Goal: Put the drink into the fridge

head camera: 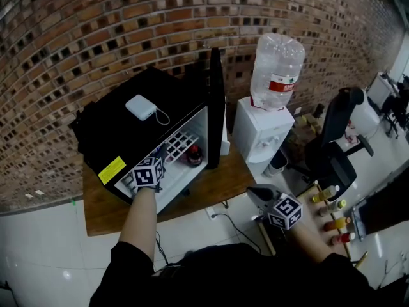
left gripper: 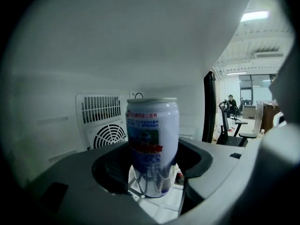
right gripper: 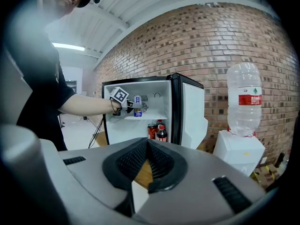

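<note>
The left tongs (head camera: 155, 167) reach into the open fridge (head camera: 121, 130), which stands on the wooden table (head camera: 214, 183) toward its left edge. They are clamped on an upright white and blue can (left gripper: 152, 144), one pad pressing each side. The can's base is at the white wire shelf (head camera: 181, 144) in the upper part of the fridge (whether it rests on the wires I cannot tell). Below that shelf stand a dark bottle (right gripper: 161, 134) and a red can (right gripper: 152, 131). The fridge door (head camera: 216, 104) stands open toward the table's right edge. The right tongs (head camera: 254, 192) hover off the table's right front corner, their tips together, holding nothing.
</note>
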`<action>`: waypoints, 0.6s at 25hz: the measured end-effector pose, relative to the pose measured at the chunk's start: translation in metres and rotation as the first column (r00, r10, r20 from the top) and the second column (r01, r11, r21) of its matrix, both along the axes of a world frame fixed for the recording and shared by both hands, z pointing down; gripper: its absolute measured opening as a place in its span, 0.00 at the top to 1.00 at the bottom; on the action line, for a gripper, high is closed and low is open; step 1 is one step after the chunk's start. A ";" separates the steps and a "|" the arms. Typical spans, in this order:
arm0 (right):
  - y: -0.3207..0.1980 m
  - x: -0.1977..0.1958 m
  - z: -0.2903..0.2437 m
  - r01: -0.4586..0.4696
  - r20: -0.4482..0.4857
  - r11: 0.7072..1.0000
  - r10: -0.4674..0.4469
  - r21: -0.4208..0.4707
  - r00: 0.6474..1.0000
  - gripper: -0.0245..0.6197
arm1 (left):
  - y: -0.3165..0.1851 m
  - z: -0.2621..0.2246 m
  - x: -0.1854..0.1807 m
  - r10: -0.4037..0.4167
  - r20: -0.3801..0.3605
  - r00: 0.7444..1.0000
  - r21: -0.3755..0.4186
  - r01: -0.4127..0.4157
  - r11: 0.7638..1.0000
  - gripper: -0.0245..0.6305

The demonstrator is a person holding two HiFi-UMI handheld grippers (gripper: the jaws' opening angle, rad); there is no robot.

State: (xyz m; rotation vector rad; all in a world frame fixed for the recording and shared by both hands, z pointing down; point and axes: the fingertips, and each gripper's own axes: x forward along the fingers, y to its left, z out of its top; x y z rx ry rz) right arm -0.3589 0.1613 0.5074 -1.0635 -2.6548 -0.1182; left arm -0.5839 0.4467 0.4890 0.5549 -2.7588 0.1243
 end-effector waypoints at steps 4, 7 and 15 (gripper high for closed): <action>-0.003 0.002 0.002 0.000 -0.004 1.000 0.000 0.002 1.000 0.95 | 0.005 -0.001 -0.004 -0.018 0.026 0.999 0.024 0.017 1.000 0.56; -0.004 0.002 0.001 -0.001 -0.001 1.000 0.001 0.001 1.000 0.95 | 0.005 -0.002 -0.004 -0.019 0.029 0.999 0.023 0.019 1.000 0.56; -0.001 0.005 0.002 0.012 -0.008 1.000 -0.012 0.010 1.000 0.95 | 0.009 -0.001 0.016 -0.043 0.042 0.998 -0.006 0.044 0.999 0.44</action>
